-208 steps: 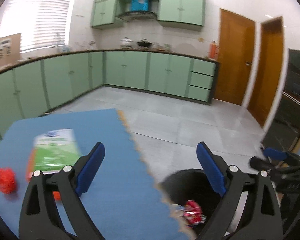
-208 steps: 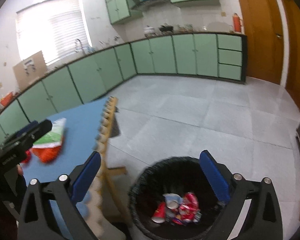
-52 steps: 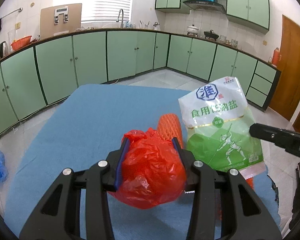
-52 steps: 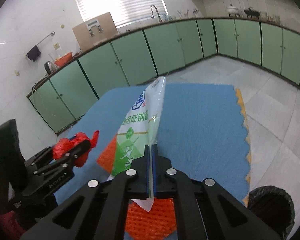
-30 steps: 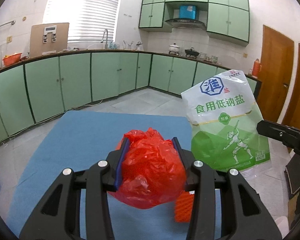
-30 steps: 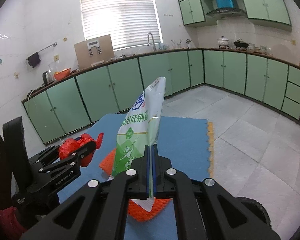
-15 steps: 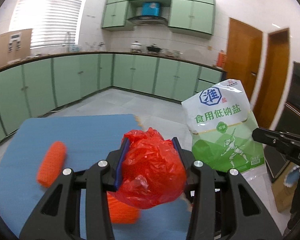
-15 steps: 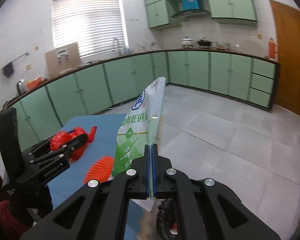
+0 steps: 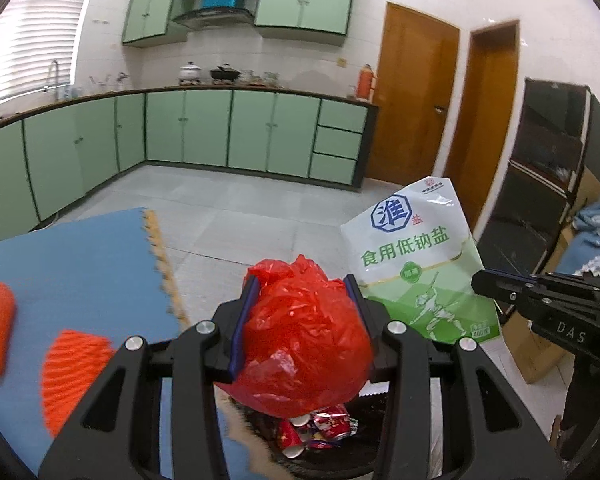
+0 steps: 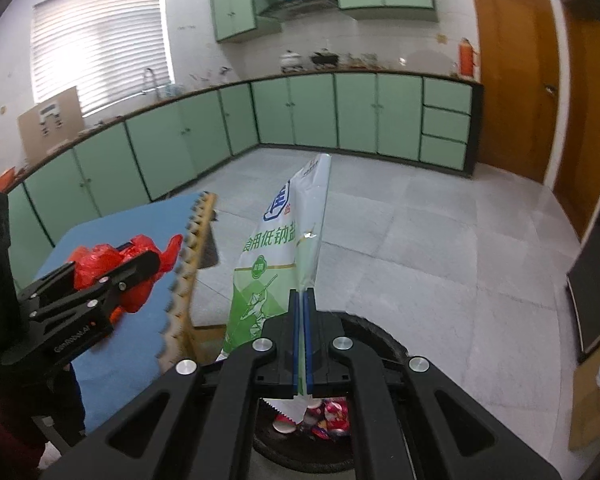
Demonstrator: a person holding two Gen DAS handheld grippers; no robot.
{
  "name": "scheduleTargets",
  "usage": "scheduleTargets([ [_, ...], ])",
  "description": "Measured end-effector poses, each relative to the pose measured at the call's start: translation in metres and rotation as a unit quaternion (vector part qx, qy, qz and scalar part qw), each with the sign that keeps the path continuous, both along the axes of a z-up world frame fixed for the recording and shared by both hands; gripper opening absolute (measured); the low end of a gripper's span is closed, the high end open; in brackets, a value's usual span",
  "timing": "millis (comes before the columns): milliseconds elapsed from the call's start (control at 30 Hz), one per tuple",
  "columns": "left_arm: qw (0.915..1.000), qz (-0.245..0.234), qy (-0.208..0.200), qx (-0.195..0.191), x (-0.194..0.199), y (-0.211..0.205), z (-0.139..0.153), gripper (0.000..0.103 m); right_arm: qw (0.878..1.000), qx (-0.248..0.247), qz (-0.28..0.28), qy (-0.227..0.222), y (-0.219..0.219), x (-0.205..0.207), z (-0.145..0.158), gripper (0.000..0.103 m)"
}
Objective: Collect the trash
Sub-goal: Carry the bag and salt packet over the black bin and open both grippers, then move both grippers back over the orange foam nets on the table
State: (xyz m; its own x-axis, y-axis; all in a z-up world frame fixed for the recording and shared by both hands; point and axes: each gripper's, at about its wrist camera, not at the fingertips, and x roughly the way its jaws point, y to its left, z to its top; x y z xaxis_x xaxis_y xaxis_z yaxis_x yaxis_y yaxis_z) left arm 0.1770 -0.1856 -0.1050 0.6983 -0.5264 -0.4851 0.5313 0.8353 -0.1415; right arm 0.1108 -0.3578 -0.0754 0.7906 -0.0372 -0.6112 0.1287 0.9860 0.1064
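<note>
My left gripper (image 9: 300, 286) is shut on a crumpled red plastic bag (image 9: 304, 336), held above the black trash bin (image 9: 364, 404), whose inside shows red wrappers and a paper cup. My right gripper (image 10: 301, 294) is shut on the bottom edge of a white and green salt bag (image 10: 284, 248), which stands upright over the bin (image 10: 376, 340). The salt bag (image 9: 424, 264) and the right gripper (image 9: 480, 280) show at the right of the left wrist view. The left gripper (image 10: 156, 258) with the red bag (image 10: 100, 264) appears at the left of the right wrist view.
A blue foam mat (image 9: 72, 256) covers the table at the left, with two orange foam nets (image 9: 74, 372) on it. Green cabinets (image 9: 228, 132) line the far walls, wooden doors (image 9: 412, 96) stand right, and a black shelf unit (image 9: 548, 184) is beside cardboard boxes.
Both grippers have swung right from over the blue mat to above the trash bin, each still holding its bag. The bin's contents have come into view below.
</note>
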Motion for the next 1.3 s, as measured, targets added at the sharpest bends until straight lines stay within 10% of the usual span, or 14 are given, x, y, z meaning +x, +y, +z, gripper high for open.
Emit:
scheduleTargets([
  [700, 0.9931, -0.037, 0.097, 0.056, 0.045, -0.07, -0.079, 0.055, 0.993, 0.033, -0.054, 0.1, -0.063, 0.018, -0.104, 0.008],
  [1067, 0.9906, -0.029, 0.132, 0.025, 0.057, -0.061, -0.078, 0.072, 0.991, 0.032, -0.077, 0.107, -0.073, 0.019, -0.11, 0.055],
  [1300, 0.9969, 0.008, 0.077, 0.011, 0.047, -0.024, -0.038, 0.077, 0.996, 0.022, -0.073, 0.054, -0.057, 0.008, -0.076, 0.079],
])
